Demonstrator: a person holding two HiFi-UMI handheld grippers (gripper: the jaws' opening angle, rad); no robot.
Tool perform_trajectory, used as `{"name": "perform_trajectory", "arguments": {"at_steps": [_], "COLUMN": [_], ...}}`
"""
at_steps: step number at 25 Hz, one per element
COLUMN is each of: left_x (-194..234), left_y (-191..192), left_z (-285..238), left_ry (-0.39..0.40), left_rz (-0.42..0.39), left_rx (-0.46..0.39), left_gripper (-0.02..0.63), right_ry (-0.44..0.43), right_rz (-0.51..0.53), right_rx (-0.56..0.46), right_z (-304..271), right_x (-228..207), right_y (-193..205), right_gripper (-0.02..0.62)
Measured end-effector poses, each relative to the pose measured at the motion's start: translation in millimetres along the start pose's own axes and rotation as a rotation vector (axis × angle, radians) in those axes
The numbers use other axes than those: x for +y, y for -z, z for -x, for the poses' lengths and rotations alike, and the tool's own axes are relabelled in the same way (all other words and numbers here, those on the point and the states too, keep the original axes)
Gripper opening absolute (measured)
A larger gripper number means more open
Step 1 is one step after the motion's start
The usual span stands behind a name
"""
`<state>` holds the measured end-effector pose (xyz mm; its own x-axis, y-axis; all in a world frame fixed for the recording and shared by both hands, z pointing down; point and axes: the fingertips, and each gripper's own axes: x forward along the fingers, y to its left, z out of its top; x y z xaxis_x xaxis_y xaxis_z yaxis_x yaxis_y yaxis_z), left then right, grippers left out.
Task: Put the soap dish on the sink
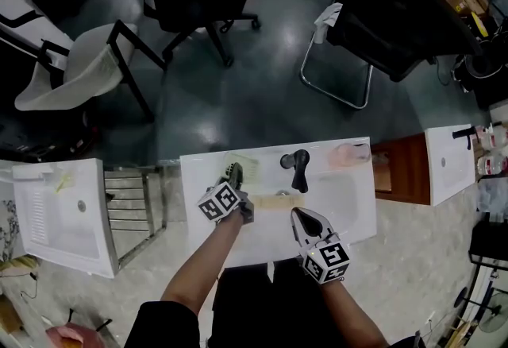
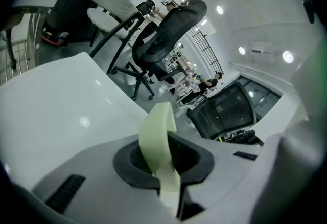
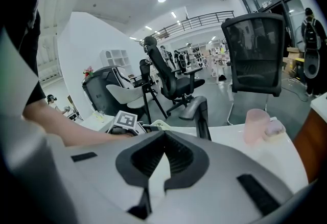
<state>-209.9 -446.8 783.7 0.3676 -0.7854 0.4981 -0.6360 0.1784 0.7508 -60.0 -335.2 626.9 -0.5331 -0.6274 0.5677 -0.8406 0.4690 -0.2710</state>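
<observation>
The pale green soap dish (image 1: 243, 165) lies on the back left of the white sink (image 1: 197, 187), left of the black faucet (image 1: 298, 167). My left gripper (image 1: 235, 177) is shut on the dish's near edge. In the left gripper view the dish's green rim (image 2: 158, 138) stands up between the closed jaws. Over the basin's front right hangs my right gripper (image 1: 300, 216), shut with nothing in it. The right gripper view looks past its jaws (image 3: 164, 134) to the faucet (image 3: 201, 113), the left gripper's marker cube (image 3: 125, 120) and a bit of the dish (image 3: 159, 125).
A pink cup (image 1: 350, 152) stands on the sink's back right corner (image 3: 255, 125). A tan strip (image 1: 278, 201) lies in the basin. A second sink (image 1: 63, 215) and a metal rack (image 1: 131, 199) are at the left. A wooden stand (image 1: 401, 168) and several office chairs lie beyond.
</observation>
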Motion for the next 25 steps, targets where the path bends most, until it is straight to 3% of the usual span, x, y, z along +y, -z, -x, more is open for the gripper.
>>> {"name": "perform_trajectory", "arguments": {"at_steps": [3, 6, 10, 19, 25], "left_x": [4.9, 9.2, 15.3, 22.5, 28.2], "left_y": [1.6, 3.4, 2.8, 7.1, 10.9], "left_z": [0.8, 0.4, 4.1, 12.2, 11.3], "left_ry": [-0.047, -0.094, -0.159, -0.293, -0.364], "left_rz": [-0.027, -0.049, -0.101, -0.209, -0.325], "left_rx": [0.009, 0.019, 0.030, 0.081, 0.130], "left_gripper": [0.047, 0.155, 0.218, 0.325, 0.339], "right_ry": [0.022, 0.034, 0.035, 0.068, 0.100], "right_rz": [-0.012, -0.020, -0.024, -0.079, -0.117], "right_rx": [0.001, -0.010, -0.016, -0.059, -0.117], "right_z": [1.9, 3.4, 3.2, 12.2, 26.9], "right_x": [-8.0, -12.4, -9.9, -10.2, -9.6], "right_y": [-0.5, -4.4, -5.5, -12.9, -19.1], "right_gripper": [-0.003, -0.003, -0.002, -0.002, -0.002]}}
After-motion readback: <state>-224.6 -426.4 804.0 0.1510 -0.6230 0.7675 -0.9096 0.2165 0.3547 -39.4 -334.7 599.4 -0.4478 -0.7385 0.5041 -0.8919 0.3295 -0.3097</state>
